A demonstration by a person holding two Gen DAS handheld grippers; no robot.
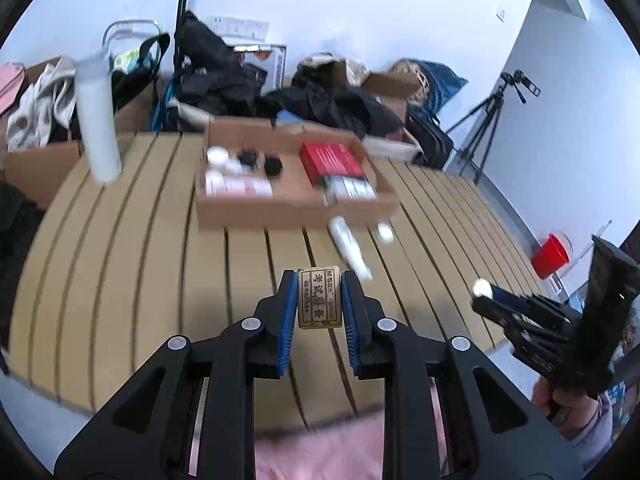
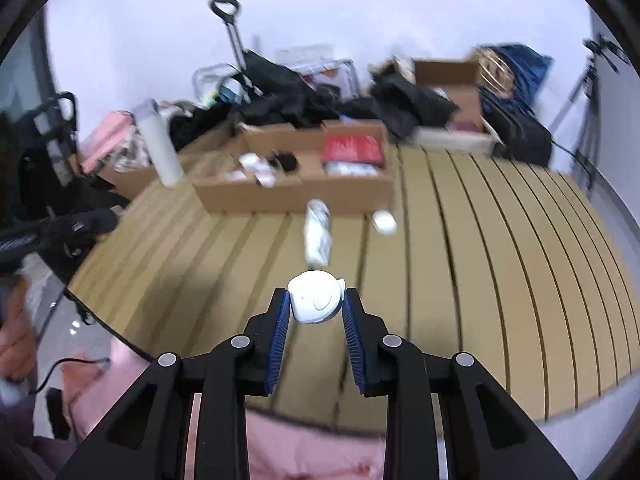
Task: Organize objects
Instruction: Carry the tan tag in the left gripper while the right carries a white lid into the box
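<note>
Across the slatted wooden surface most of the near half lies bare, with open room on both sides of the cardboard tray that sits toward the far edge. Behind that edge, bags, dark clothes and boxes crowd against the wall. A tall white cylinder stands near the far left corner of the surface, and a tripod stands on the floor off the right side. Just in front of the tray's near wall lie a white tube and a small white piece, close together but apart. Inside the tray are a red box, some white packets and small black items.

Left tongs are nearly closed, their blue pads pressing both sides of a small gold-coloured box with printed writing, held above the near part of the surface. Right tongs are narrowly parted and clamp a small rounded white object at their tips, also raised over the surface. In the left view the right tongs show at the right edge, off the surface's side
</note>
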